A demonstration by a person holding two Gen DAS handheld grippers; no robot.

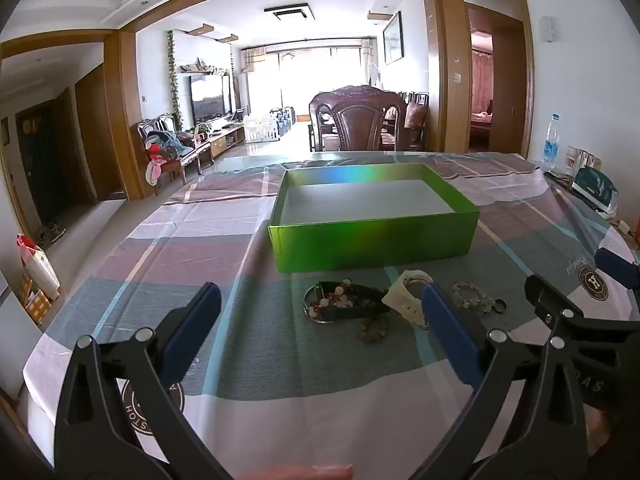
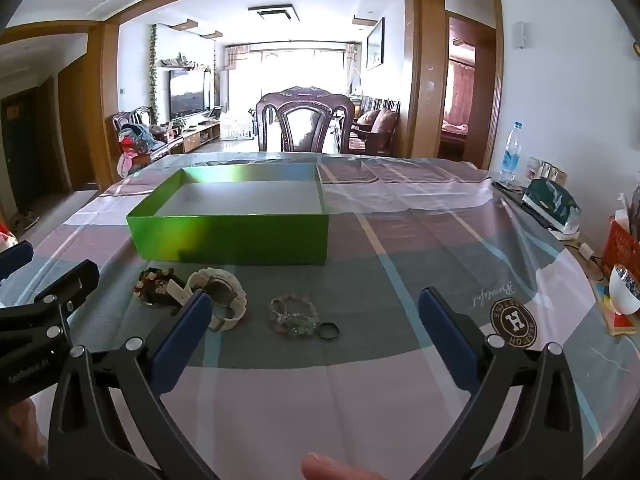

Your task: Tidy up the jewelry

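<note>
An open green box with a white floor stands empty on the checked tablecloth. In front of it lie a red and white bead bracelet on a dark item, a cream watch, a pale bead bracelet, a small black ring and a brown bead bracelet. My left gripper is open above the cloth, short of the jewelry. My right gripper is open, near the pale bracelet. Both are empty.
A carved wooden chair stands at the table's far side. A water bottle, a teal pouch, a red basket and a white bowl sit along the right edge. The floor drops off to the left.
</note>
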